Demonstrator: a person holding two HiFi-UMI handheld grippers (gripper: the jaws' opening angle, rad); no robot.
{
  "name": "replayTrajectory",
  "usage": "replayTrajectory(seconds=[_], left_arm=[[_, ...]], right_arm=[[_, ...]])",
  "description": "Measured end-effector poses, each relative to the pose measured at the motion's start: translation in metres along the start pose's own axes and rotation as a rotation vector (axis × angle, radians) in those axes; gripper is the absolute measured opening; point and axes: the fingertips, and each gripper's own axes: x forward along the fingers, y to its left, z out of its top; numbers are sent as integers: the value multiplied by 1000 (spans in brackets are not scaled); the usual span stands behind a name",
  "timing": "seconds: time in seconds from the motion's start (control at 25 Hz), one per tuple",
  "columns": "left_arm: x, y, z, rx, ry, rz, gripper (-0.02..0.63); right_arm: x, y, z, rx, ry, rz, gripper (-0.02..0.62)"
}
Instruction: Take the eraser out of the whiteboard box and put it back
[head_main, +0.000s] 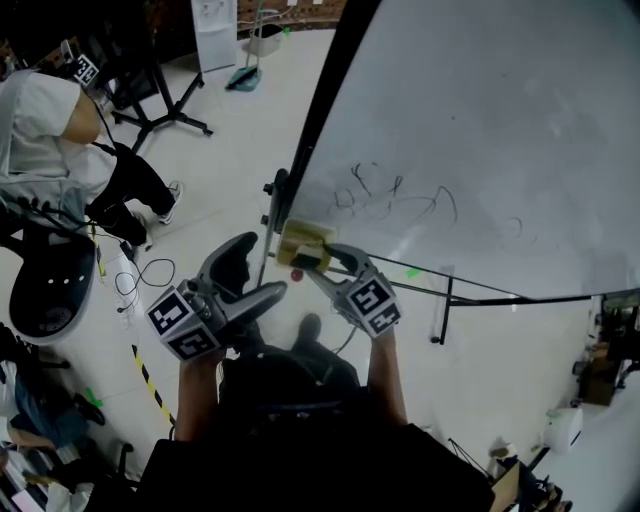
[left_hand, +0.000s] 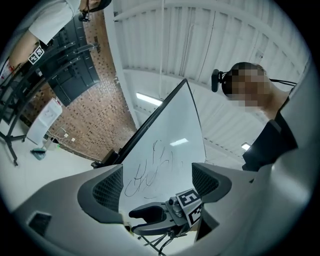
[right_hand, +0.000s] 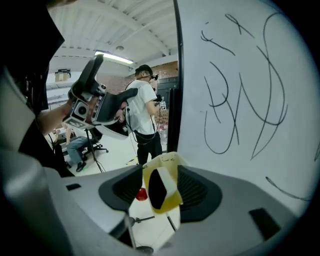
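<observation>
A yellow eraser (head_main: 303, 243) with a black felt face sits between the jaws of my right gripper (head_main: 318, 262), which is shut on it. It is held just off the lower left corner of the whiteboard (head_main: 480, 130), which carries black scribbles. In the right gripper view the eraser (right_hand: 161, 189) fills the gap between the pads, with the board (right_hand: 240, 100) close on the right. My left gripper (head_main: 255, 272) hangs to the left of the eraser, open and holding nothing. The left gripper view looks up past its spread jaws at the board (left_hand: 170, 135) and the right gripper (left_hand: 150, 220). I see no whiteboard box.
The whiteboard's black frame (head_main: 320, 110) and stand bars (head_main: 445, 295) run beside the grippers. A person in a grey top (head_main: 60, 140) sits at the left near a chair base (head_main: 160, 115). Cables (head_main: 140, 275) and striped tape (head_main: 150, 385) lie on the floor. A small red thing (head_main: 296, 273) shows below the eraser.
</observation>
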Motion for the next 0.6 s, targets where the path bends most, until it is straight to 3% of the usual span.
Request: replayTrajectory(seconds=[0.32, 0.6], left_arm=[[9, -7, -9, 18, 5, 55, 428], [13, -9, -14, 18, 7, 72, 428]], right_arm=[[21, -4, -27, -58, 70, 23, 229], [19, 1, -28, -140, 81, 36, 190]])
